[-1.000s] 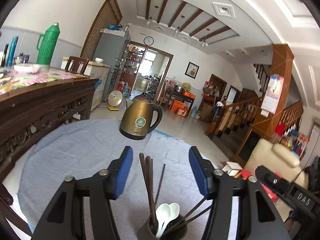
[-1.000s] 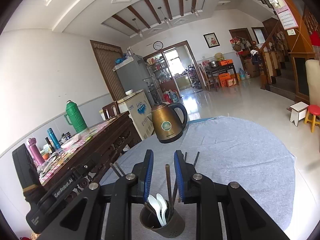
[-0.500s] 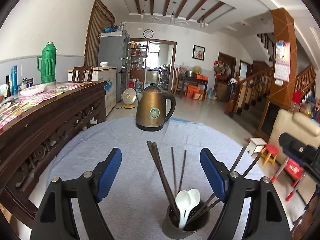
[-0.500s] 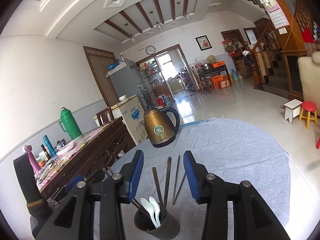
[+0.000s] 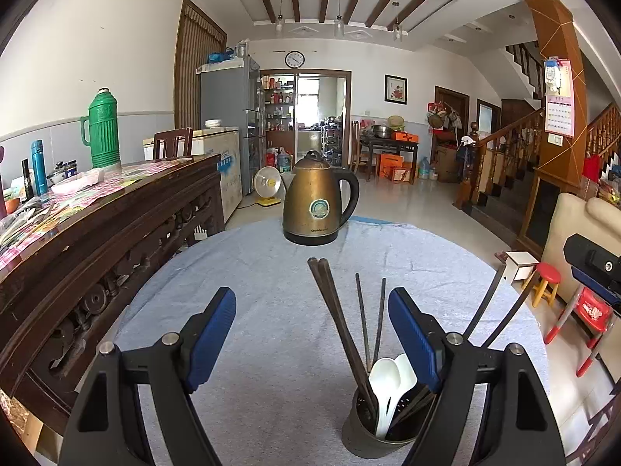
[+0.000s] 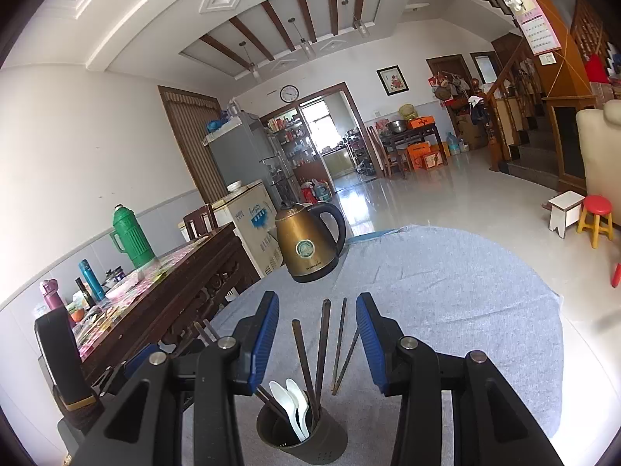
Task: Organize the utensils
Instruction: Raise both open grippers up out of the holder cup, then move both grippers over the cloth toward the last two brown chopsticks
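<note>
Chopsticks point(image 6: 310, 353) and spoons point(image 6: 293, 404) in cup point(image 6: 302, 437). Both claws point(image 5: 312, 334) point(image 6: 317, 334) just spread, let go, empty. Sorting likely finished; next, pull away.

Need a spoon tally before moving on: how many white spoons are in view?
2 white spoons, side by side, standing in the dark holder among the chopsticks; others may be hidden inside.

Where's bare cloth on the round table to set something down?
Free: the wide stretch of blue cloth between kettle and utensil cup, and the cloth's right side. Crowded: around the cup, chopsticks fanning outward, and the cluttered wooden sideboard.
</note>
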`<control>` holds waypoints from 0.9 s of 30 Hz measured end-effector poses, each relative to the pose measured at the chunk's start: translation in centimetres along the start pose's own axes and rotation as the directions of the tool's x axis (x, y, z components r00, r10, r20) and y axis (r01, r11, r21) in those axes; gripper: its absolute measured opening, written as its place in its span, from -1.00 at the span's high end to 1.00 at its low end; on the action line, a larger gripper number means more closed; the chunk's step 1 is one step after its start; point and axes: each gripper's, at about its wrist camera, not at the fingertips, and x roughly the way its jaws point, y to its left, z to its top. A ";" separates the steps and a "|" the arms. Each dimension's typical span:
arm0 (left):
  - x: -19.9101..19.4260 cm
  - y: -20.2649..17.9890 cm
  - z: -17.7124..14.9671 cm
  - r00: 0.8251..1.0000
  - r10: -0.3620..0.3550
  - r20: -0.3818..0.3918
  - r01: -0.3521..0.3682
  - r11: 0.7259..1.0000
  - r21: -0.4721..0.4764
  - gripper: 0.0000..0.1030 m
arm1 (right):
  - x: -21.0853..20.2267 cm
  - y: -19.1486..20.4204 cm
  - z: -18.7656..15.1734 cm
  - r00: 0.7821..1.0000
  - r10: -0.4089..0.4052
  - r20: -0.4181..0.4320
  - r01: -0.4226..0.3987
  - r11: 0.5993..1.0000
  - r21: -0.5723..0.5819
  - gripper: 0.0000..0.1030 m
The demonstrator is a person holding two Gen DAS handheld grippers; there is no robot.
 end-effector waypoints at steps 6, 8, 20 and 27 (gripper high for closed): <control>0.2 0.2 -0.3 1.000 0.016 -0.009 -0.016 1.000 0.011 -0.58 | 0.3 -0.1 -0.1 1.000 -0.001 -0.010 0.001 1.000 0.005 0.14; 0.2 0.2 -0.5 1.000 0.023 -0.012 -0.023 1.000 0.015 -0.58 | 0.4 -0.3 -0.2 1.000 0.000 -0.017 0.001 1.000 0.013 0.14; 1.2 3.2 -2.1 0.994 0.084 -0.065 -0.085 0.996 -0.008 -0.58 | 0.8 -2.6 -0.8 0.997 -0.068 -0.038 0.069 0.997 0.039 0.14; 2.4 4.8 -3.5 0.986 0.124 -0.111 -0.125 0.992 -0.004 -0.58 | 1.6 -4.9 -1.9 0.989 -0.125 -0.079 0.130 0.989 0.065 0.14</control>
